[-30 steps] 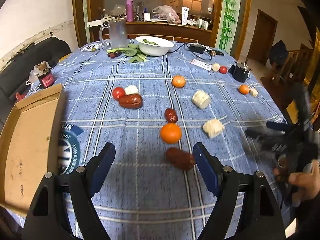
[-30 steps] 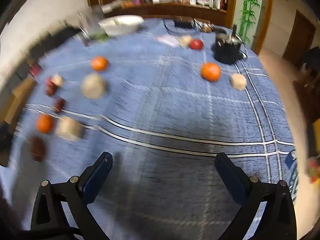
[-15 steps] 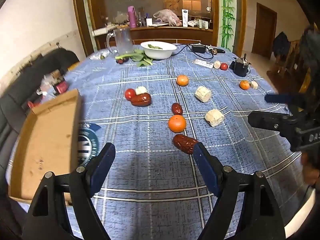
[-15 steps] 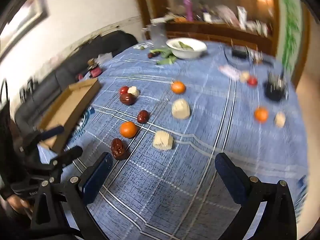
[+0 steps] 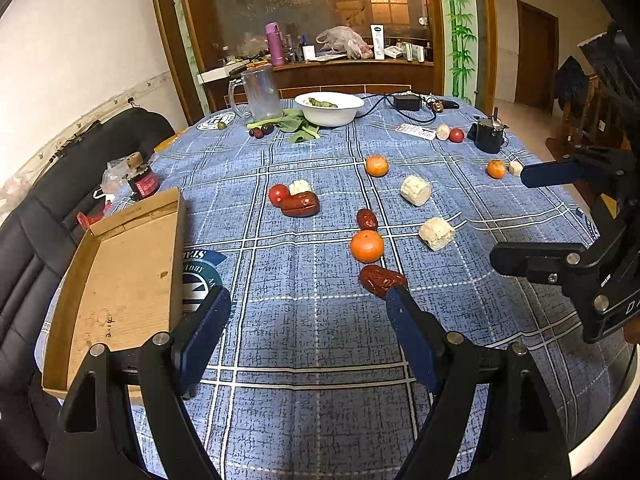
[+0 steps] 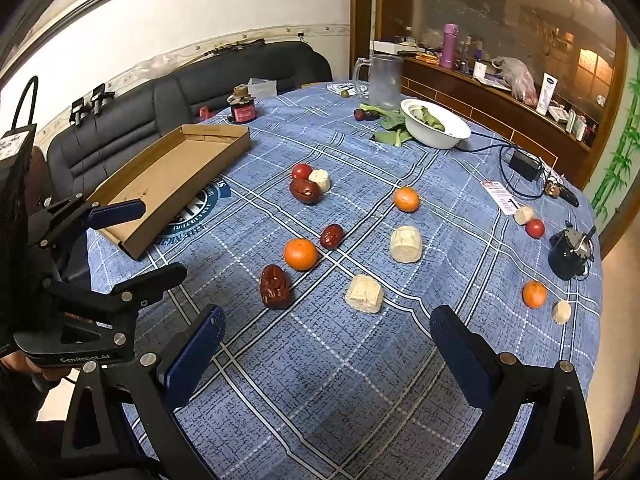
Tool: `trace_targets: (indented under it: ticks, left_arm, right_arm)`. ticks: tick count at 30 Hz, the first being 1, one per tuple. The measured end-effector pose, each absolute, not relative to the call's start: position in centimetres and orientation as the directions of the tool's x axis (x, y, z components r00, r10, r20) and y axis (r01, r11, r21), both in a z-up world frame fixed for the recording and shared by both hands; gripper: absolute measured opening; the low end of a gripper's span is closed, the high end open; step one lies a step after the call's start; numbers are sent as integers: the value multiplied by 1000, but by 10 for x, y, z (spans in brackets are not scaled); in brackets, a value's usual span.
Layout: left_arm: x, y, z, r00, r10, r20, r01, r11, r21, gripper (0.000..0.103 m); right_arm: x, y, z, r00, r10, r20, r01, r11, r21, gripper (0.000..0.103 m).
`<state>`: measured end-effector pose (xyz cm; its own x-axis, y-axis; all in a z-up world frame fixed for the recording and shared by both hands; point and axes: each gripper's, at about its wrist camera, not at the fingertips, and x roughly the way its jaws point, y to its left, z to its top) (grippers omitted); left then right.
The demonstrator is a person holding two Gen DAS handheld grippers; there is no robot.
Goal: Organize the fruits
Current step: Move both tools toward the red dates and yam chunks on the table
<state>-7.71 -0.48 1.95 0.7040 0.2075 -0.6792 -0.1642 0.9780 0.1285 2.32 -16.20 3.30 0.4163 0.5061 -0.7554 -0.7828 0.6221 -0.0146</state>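
Observation:
Fruits lie scattered on the blue checked tablecloth [image 5: 312, 320]: an orange [image 5: 367, 245], three red dates, the nearest [image 5: 382, 279], tomatoes [image 5: 279, 194] and pale corn pieces [image 5: 436, 233]. An empty cardboard tray [image 5: 120, 280] lies at the left. My left gripper [image 5: 308, 320] is open and empty, above the cloth just short of the near date. My right gripper [image 6: 328, 336] is open and empty, with the near date [image 6: 275, 286], orange [image 6: 300, 254] and a corn piece [image 6: 364, 293] ahead of it. The tray [image 6: 168, 176] shows at its left.
A white bowl [image 5: 329, 108] with greens, a glass mug [image 5: 260, 94], a black charger and cable [image 5: 406, 102] and a small black device [image 5: 486, 136] stand at the far side. A black sofa [image 6: 160, 96] is beyond the table's left edge.
Both grippers have pulled back and risen, so more of the table shows. The right gripper has swung left to face the fruits and the tray. Both stay open.

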Motion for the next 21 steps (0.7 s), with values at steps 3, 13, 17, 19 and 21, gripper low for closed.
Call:
trace_targets:
  ticks: [3,13,17,19,21]
  left_arm:
    - [-78,-6,20,705,205,-679,-161,979,129,80]
    - [-78,-9,19,700,190,-689,-151,982,117,80]
    - [-76,-10,17,695,182,-695,-144,983,114,80]
    - [-75,-11,17,693,178,-698,-139,984,113,80]
    - [-73,-13,16,692,178,-700,-137,984,115,80]
  right_arm:
    - [23,-160,31,420,495,-760,-786,618,-31,103]
    - [25,-156,24,418,478,-773,-796,602,-59,101]
    - [26,-158,23,413,478,-775,-799,599,-56,101]
    - [26,-159,22,415,477,-775,-799,599,-59,101]
    - [27,-160,22,414,476,-776,-798,599,-58,101]
